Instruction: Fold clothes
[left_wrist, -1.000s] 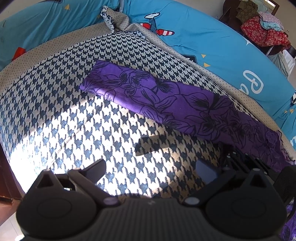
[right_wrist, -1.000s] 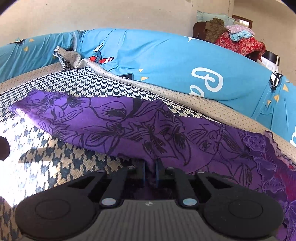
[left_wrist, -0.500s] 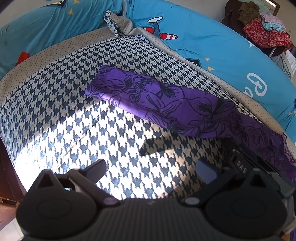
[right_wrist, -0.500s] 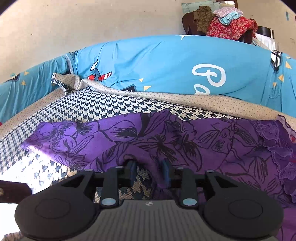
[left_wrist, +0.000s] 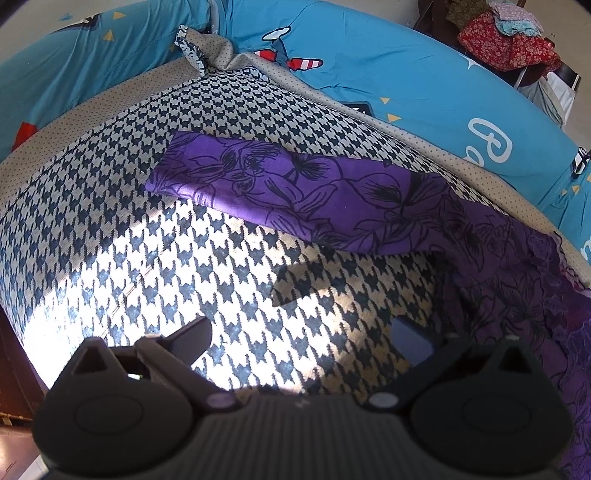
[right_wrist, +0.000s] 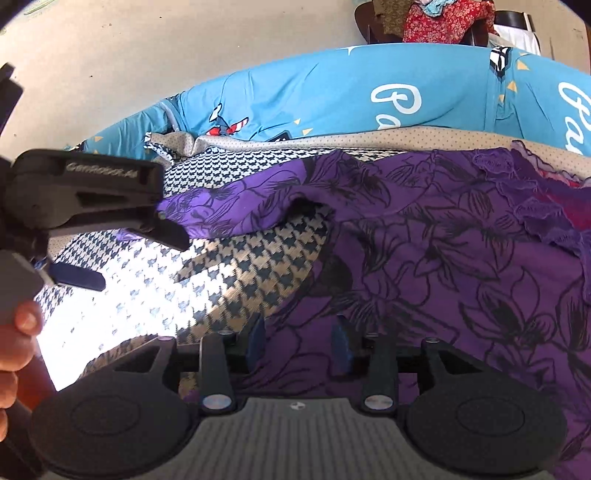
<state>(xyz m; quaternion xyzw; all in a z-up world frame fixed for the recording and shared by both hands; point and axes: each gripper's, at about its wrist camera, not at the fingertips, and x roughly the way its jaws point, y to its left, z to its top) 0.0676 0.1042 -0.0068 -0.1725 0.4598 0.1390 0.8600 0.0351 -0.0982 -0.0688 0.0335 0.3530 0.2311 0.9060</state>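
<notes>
A long purple cloth with black flower drawings (left_wrist: 295, 192) is laid across the black-and-white checked blanket (left_wrist: 155, 266), near its far edge beside the blue bed cover (left_wrist: 406, 74). The left gripper (left_wrist: 301, 339) is held wide open over the sunny near part of the blanket, with nothing between its fingers. The right gripper (right_wrist: 297, 341) is parted a little, with purple cloth lying between its blue pads (right_wrist: 255, 338); a firm hold cannot be told.

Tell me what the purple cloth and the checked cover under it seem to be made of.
Purple cloth: probably a thin, smooth woven fabric with a slight sheen; it drapes in soft folds, and the black flowers look printed. Checked cover: seemingly a thicker, matte woven textile; fine ribbing shows in the sunlit patch.
</notes>
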